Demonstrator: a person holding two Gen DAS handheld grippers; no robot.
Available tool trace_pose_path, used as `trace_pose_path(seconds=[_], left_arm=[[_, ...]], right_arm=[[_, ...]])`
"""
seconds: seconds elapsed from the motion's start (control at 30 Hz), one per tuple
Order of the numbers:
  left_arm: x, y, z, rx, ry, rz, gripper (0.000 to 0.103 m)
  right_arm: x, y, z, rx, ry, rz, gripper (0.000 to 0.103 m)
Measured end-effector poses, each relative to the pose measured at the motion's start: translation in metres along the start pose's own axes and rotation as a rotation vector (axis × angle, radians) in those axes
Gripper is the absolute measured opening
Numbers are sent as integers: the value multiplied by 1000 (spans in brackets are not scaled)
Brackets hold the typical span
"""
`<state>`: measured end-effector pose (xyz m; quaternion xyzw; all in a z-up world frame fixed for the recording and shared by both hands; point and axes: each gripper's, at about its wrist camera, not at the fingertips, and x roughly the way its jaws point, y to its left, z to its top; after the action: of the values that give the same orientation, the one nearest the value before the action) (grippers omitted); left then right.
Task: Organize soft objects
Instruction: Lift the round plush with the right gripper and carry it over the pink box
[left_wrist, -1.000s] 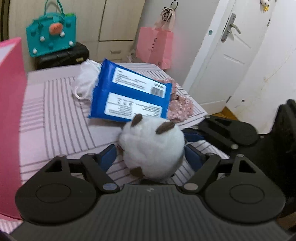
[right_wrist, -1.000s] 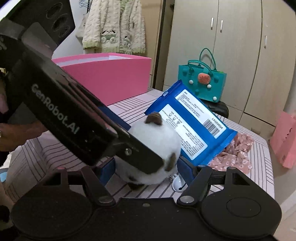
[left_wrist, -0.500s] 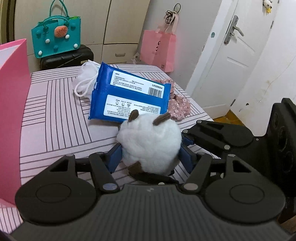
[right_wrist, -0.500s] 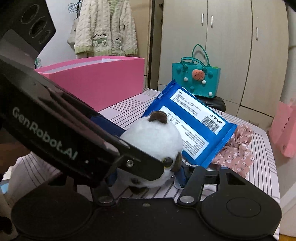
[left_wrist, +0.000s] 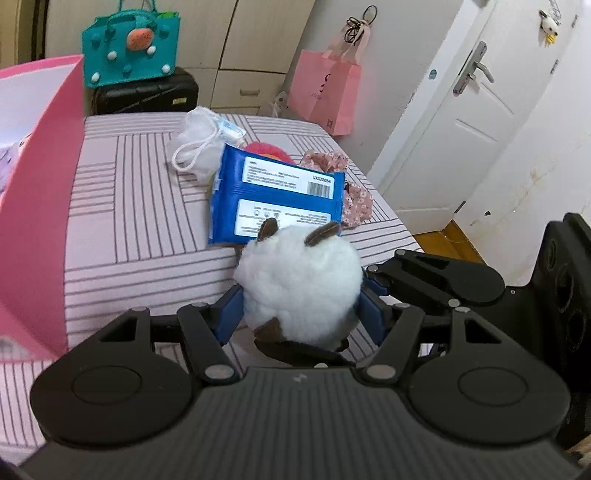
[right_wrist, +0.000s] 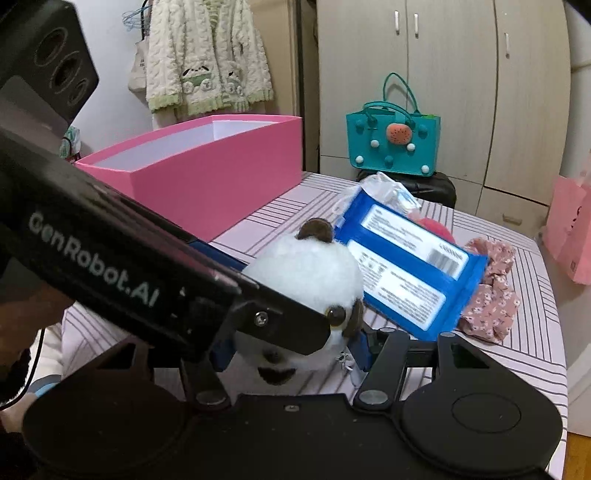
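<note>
Gripping the plush toy (left_wrist: 299, 284) with both grippers, left (left_wrist: 297, 299) and right (right_wrist: 291, 350); we've boxed nothing visible in the pink box (right_wrist: 207, 177), wipes pack (left_wrist: 277, 199) beside it waits.

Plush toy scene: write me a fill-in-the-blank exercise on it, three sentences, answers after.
1. The white plush toy is squeezed between the blue fingers of the left tool and also the ____ tool.
2. Just behind the plush lies a ____ packet with white labels.
3. The open box standing on the striped table is ____ in colour.

Missing words: right; blue; pink
</note>
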<state>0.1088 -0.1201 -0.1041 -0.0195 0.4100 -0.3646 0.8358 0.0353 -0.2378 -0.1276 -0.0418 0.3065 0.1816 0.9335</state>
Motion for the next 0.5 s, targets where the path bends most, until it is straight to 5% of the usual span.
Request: trace_pose_path(seconds=[0.5], left_arm=[[-31,14,7,-105,124,-26,65]], right_arm=[[-13,28,23,-3,94,73,65]])
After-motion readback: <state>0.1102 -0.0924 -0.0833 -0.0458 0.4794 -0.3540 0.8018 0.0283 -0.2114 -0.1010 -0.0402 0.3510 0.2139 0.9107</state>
